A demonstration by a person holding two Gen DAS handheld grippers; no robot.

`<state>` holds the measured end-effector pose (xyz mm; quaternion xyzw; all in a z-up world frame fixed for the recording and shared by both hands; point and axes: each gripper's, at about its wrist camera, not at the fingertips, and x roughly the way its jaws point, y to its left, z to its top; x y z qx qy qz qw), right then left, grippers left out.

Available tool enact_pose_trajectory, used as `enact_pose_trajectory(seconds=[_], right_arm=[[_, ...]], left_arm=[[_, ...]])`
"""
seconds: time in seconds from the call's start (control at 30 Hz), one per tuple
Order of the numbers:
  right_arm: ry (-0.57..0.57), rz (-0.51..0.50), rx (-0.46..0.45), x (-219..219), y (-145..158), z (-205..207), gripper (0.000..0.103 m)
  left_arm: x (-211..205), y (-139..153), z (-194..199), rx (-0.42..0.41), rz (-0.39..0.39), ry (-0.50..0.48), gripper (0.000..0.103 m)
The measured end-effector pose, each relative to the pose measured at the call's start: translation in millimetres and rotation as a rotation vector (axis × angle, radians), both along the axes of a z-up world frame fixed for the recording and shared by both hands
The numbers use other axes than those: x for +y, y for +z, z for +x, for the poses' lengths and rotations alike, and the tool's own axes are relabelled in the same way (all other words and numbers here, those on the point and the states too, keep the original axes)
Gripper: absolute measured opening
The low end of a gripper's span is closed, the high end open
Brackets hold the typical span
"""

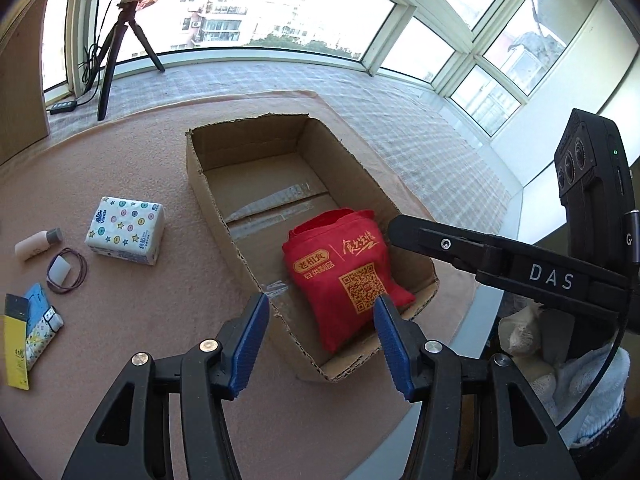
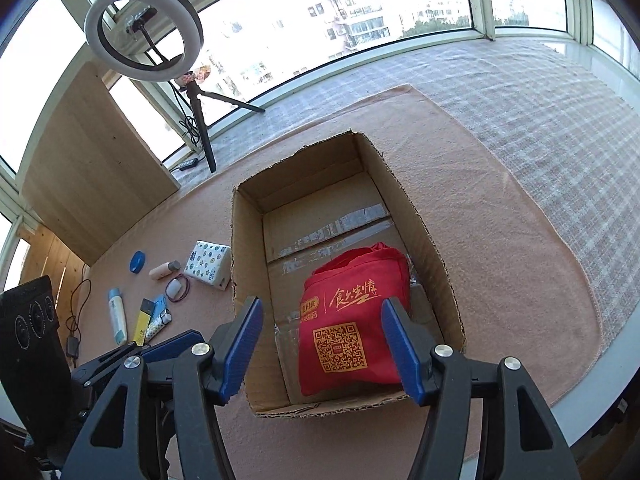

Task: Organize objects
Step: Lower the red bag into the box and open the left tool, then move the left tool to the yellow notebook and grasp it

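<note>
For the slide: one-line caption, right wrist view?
Open right gripper above cardboard box holding red bag; toiletries outside.

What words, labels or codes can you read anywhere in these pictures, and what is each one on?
"DAS": white letters on the right claw body, seen in the left wrist view.
"Vinda": on the end of the tissue pack.
"食在生情" (roughly): gold script on the red bag in the cardboard box; strokes partly unclear.
QR code: on the same bag, no readable text.
Gold badge on the bag, yellow packet print: too blurred to read.
</note>
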<state>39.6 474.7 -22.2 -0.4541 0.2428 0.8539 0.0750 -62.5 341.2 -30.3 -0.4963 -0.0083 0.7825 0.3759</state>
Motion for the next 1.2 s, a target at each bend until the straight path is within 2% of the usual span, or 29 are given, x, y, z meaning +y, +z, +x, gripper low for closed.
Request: enact_pose_trajectory(seconds=[0.3, 0.6, 0.77, 0.93, 1.2], right_arm=[[0.061, 0.026, 0.013, -38, 6, -3, 0.058], [0.125, -0.005, -0.001, -88, -2, -12, 0.058], [0.143, -0.014, -0.015, -109, -7, -14, 0.058], [0.151, -0.013, -0.031, -125, -10, -14, 0.058], [0.150, 0.009, -0.061, -142, -15, -12, 0.058]], left_arm=[[-85, -11, -23, -0.025, -0.035, 0.160, 0.063], [-187, -28, -54, -0.055, -0.094, 0.349, 0.066], [-230, -41, -72, -0.086, -0.121, 0.418, 0.069], [-258, -56, -86, -0.115, -0.159, 0.448, 0.069], [-261, -72, -103, -0.131, -0.209, 0.384, 0.070]])
